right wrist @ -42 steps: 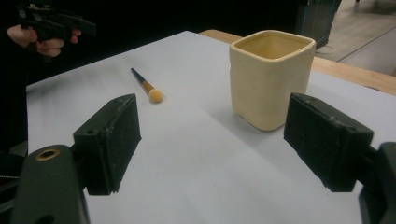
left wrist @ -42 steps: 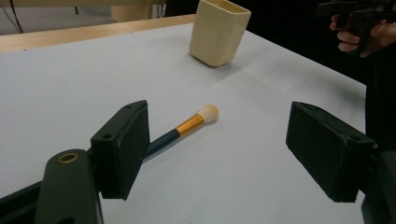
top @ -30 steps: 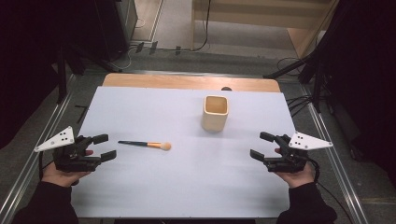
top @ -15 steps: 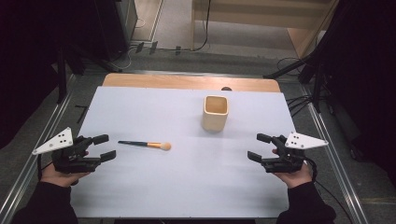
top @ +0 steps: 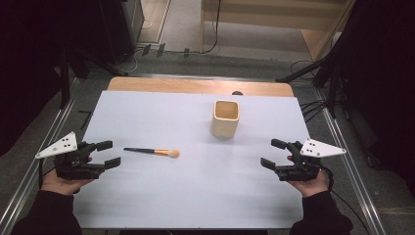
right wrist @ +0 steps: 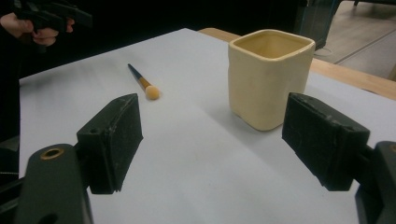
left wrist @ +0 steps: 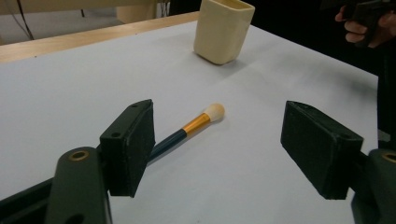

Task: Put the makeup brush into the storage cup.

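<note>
Left fingers: the two black fingers (left wrist: 128, 144) are spread wide apart and hold nothing.
Left gripper: the left gripper (top: 108, 153) sits low over the white counter (top: 195, 196), near its left edge. It points to the right, toward the brush. A grey three-cornered plate rides on top of it.
Left hand: the left hand (top: 61, 182) wraps around the back of the gripper from below. A dark sleeve comes in from the bottom left corner.
Right fingers: the two black fingers (right wrist: 109, 142) are also spread wide apart, with nothing between them.
Right gripper: the right gripper (top: 273, 153) sits low over the counter, near its right edge. It points to the left, toward the middle of the counter.
Right hand: the right hand (top: 309, 183) grips the back of it from below. Its dark sleeve comes in from the bottom right.
Brush: the brush (top: 151, 152) lies flat on the counter, just in front of the left gripper but not touching it. It has a dark handle, a gold band and a soft pale tip. The tip points away from the left gripper, toward the middle.
Cup: the cream cup (top: 225, 118) stands upright with its open top up. It is farther back on the counter, well apart from the brush and from both grippers.
</note>
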